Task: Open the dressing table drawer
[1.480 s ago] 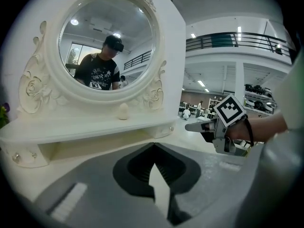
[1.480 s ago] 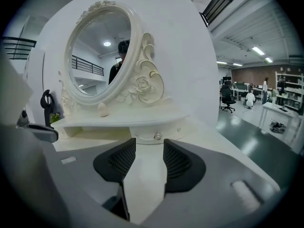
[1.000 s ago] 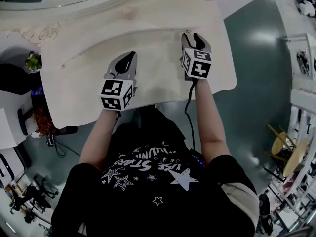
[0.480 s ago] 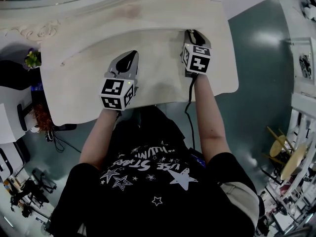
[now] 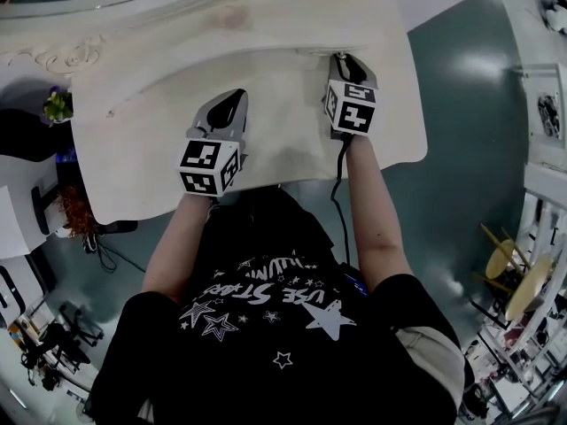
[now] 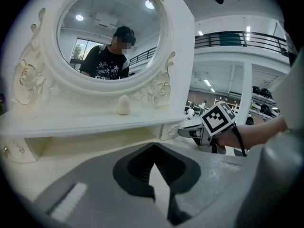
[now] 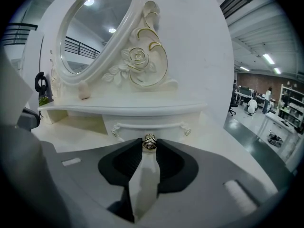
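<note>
The cream-white dressing table counter (image 5: 133, 158) fills the upper half of the head view, and both grippers are held over it. The right gripper (image 5: 343, 60) reaches to the back of the counter on the person's right. In its own view its jaws are clamped on a small round brass-coloured metal knob (image 7: 149, 142), which sits right between the jaw tips. That knob belongs to the small cream-white drawer (image 7: 152, 127) tucked beneath the curved white shelf (image 7: 128, 109) on the right side of the dressing table. The drawer front stands just below the shelf edge, with a slim raised moulding across it. Whether it is out at all cannot be told.

The left gripper (image 5: 232, 101) hovers over the middle of the counter, well apart from the drawer and nearer the person. In the left gripper view its jaws (image 6: 153, 148) are together at the tips with nothing between them, and they point toward the open space under the shelf.

Above the shelf stands a large oval mirror in a carved white frame (image 6: 111, 30), in which a person in a black printed T-shirt is reflected. A carved rose with gold edging (image 7: 137, 58) decorates the frame's lower right. A small cream egg-shaped ornament (image 6: 123, 105) stands on the shelf below the mirror. From the left gripper view the right gripper's black-and-white marker cube (image 6: 218, 119) shows at the right, just beside the drawer. A small green potted plant (image 5: 58, 109) sits off the counter's left end.
</note>
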### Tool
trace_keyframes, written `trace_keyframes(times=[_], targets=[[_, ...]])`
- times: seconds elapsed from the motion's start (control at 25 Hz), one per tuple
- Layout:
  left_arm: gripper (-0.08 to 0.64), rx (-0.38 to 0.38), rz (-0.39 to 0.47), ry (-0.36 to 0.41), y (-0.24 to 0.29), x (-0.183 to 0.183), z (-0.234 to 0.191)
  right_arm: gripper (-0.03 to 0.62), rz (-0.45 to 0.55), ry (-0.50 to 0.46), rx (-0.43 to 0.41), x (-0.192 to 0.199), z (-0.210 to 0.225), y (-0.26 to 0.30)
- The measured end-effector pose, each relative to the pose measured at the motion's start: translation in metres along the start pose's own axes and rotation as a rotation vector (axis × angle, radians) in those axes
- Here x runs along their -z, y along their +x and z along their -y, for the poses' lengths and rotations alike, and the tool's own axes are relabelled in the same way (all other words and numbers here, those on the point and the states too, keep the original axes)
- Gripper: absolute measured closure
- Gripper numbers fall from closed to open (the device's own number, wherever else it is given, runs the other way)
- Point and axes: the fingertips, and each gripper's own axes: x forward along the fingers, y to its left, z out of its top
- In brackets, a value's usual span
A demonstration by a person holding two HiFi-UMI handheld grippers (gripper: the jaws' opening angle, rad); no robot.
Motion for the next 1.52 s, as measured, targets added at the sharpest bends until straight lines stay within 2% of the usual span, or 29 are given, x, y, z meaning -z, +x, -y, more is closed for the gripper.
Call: trace_keyframes(times=[1.52], targets=[[0.558, 0.024, -0.027, 0.016, -0.005, 0.009, 0.014, 0.471, -0.012, 0.042, -0.012, 0.031, -0.004, -0.04]])
